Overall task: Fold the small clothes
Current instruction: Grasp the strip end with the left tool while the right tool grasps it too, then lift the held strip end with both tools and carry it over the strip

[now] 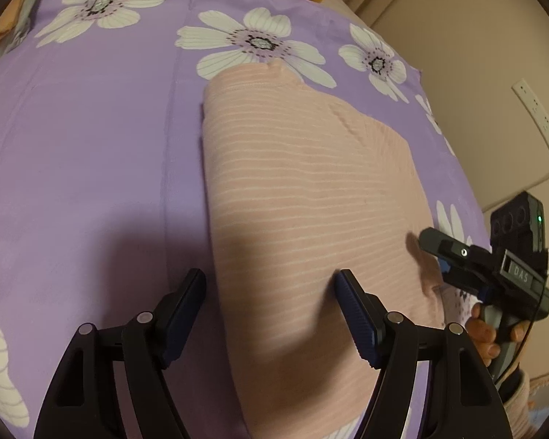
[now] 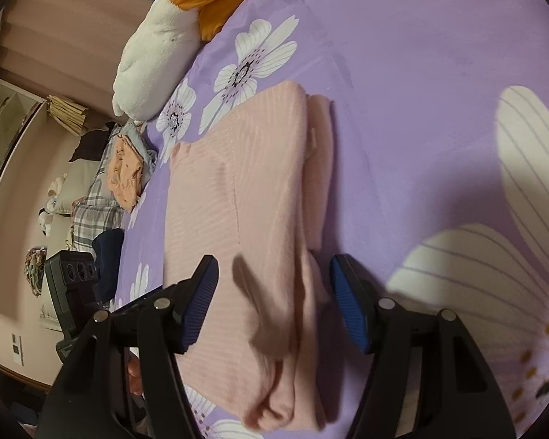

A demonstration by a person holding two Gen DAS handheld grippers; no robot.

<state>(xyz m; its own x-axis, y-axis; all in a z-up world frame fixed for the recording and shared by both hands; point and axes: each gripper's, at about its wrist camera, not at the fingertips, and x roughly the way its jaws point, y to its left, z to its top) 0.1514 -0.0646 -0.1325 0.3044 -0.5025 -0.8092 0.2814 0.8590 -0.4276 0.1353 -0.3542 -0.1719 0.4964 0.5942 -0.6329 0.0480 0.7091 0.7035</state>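
Observation:
A pink garment with thin white stripes (image 1: 303, 190) lies folded into a long panel on the purple flowered bed sheet (image 1: 91, 164). My left gripper (image 1: 271, 278) hovers open over its near left edge, one finger above the sheet and the other above the cloth. In the right wrist view the same garment (image 2: 245, 201) shows stacked folded layers. My right gripper (image 2: 274, 261) stands open above its near end, with cloth below the gap and no pad pressing on it. From the left wrist view the right gripper (image 1: 430, 243) sits at the garment's right edge, held by a hand (image 1: 486, 333).
A white and orange plush toy (image 2: 157, 44) lies at the far end of the bed. Other clothes (image 2: 124, 175) are piled beside the bed sheet (image 2: 421, 91). A white power strip (image 1: 538, 117) hangs on the wall to the right. The bed's edge runs close to the garment's right side.

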